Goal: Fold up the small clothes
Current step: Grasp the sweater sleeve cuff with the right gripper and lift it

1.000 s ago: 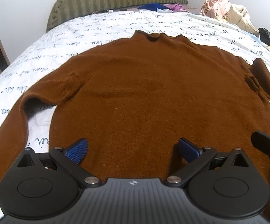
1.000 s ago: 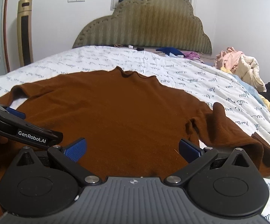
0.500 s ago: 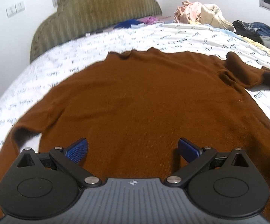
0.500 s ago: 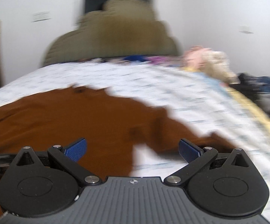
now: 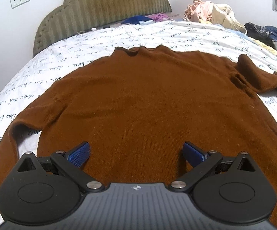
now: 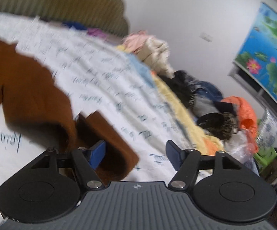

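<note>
A brown long-sleeved sweater (image 5: 148,105) lies flat, face up, on the white bedspread (image 5: 176,34), collar toward the headboard. My left gripper (image 5: 136,149) hovers over its lower body, jaws open and empty. In the blurred right wrist view my right gripper (image 6: 135,147) is at the end of the sweater's right sleeve (image 6: 117,140). Its jaws are closing. The cuff lies beside the left blue pad (image 6: 98,151) and reaches partway into the gap, while the right pad stands clear over the bedspread (image 6: 119,88).
A padded olive headboard (image 5: 104,5) closes the far end of the bed. Heaps of loose clothes (image 6: 215,103) line the bed's right side, with more near the pillows (image 5: 211,13). A flower picture (image 6: 269,53) hangs on the right wall.
The right wrist view has swung right, from the sweater's body to its right sleeve end, and its jaws have narrowed. The right gripper has left the left wrist view. The left gripper stays open.
</note>
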Tool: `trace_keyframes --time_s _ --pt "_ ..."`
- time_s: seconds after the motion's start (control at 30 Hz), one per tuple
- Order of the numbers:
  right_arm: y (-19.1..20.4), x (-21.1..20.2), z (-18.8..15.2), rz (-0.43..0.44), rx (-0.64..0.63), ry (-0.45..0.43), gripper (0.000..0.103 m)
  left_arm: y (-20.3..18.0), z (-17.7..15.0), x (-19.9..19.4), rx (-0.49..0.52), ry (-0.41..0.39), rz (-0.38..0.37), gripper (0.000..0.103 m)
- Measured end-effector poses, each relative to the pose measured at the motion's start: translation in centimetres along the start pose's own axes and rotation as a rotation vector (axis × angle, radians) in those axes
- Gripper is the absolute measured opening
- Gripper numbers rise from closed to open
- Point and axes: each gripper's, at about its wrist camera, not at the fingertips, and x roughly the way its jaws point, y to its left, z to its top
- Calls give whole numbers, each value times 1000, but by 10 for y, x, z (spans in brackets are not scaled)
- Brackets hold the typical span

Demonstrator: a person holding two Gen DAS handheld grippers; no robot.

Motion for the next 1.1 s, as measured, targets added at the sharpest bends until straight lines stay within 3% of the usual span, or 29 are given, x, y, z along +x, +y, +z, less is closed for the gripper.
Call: trace_keyframes --time_s 0.17,0.23,0.3,0.37,0.53,0.7,0.87,0.93,1.1 --pt "20 19 12 78 -78 25 64 -1 0 2 3 12 -2 103" --pt "19 25 17 87 -61 18 52 -2 0 3 13 19 7 103" --pt "5 33 21 131 27 17 22 -3 -1 3 22 19 13 103" --pt "-13 38 20 159 142 7 6 -2 -1 3 25 18 16 103" --pt "-67 34 9 141 392 -42 6 2 1 2 12 4 19 103" --pt "-125 25 -1 -61 527 -109 6 14 7 0 -35 -16 32 103" --pt "-159 15 -10 -181 629 -172 6 25 11 2 -69 -11 37 103" --pt "-160 15 -10 -185 666 -175 6 27 12 3 -63 -10 54 103" --pt "-117 1 14 -54 606 -233 6 34 12 9 -80 25 62 103"
